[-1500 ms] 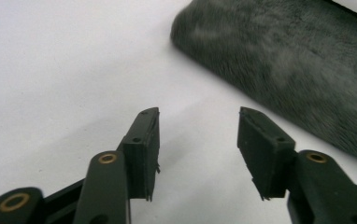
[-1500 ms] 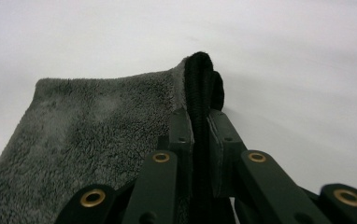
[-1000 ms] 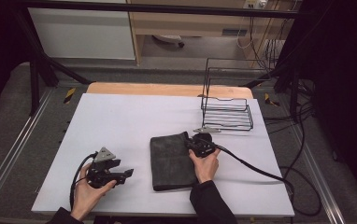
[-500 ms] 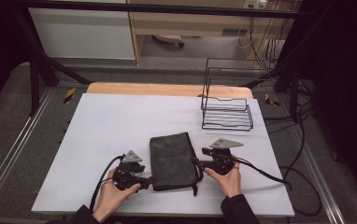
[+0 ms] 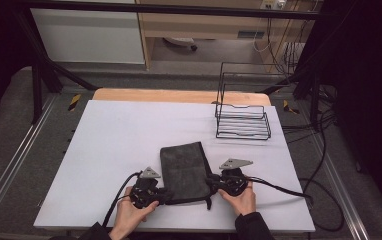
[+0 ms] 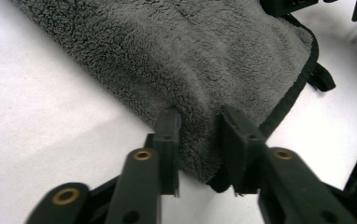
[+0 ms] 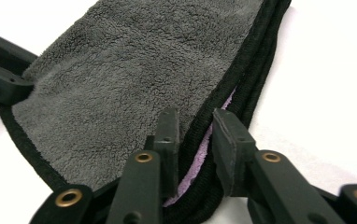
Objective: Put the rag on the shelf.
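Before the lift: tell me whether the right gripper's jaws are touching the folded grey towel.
Touching. In the right gripper view, the right gripper has its jaws closed onto the black-trimmed edge of the folded grey towel, pinching its layers.

We are reaching in from the near edge with both forearms, the left gripper (image 5: pixel 165 194) and right gripper (image 5: pixel 210 183) lying low and pointing inward toward each other, their jaws having just been closing, now pinching the cloth (image 5: pixel 183 170) between them.
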Demonstrator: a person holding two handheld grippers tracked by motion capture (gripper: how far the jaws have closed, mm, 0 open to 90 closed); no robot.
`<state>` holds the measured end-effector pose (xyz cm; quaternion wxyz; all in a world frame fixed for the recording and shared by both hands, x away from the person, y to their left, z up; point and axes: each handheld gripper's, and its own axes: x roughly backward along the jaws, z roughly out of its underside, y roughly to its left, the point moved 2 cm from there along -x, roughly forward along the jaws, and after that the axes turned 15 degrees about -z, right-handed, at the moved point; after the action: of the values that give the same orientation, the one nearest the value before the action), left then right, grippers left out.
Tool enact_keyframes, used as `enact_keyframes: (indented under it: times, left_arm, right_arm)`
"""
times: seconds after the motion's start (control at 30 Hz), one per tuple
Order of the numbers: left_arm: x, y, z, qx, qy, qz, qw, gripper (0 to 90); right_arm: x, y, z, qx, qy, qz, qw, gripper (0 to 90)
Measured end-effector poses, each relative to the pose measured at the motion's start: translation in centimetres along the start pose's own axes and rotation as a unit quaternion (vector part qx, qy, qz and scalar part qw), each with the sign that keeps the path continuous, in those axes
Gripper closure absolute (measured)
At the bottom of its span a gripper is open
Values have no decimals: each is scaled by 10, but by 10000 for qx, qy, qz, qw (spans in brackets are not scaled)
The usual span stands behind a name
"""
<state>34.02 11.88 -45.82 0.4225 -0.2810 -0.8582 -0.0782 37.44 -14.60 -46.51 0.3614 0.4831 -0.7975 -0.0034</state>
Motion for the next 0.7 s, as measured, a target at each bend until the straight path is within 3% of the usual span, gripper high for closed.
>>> enact_keyframes:
  times: [0.13,0.3,0.47,0.7]
  left_arm:
    - [-1,1,-2,-27,26,-9,10000,856]
    - [2,5,-2,-18,40,99,9999,872]
    - [11,20,-3,-106,110,120,9998,876]
    - [20,37,-1,-262,223,22,9994,876]
  right_arm:
    - [0,1,0,-56,-31,-50,10000,740]
    - [3,2,-2,1,-126,-67,9999,626]
    - [14,1,-4,-5,-438,-94,9990,462]
    - [16,0,-2,13,-463,-132,9988,384]
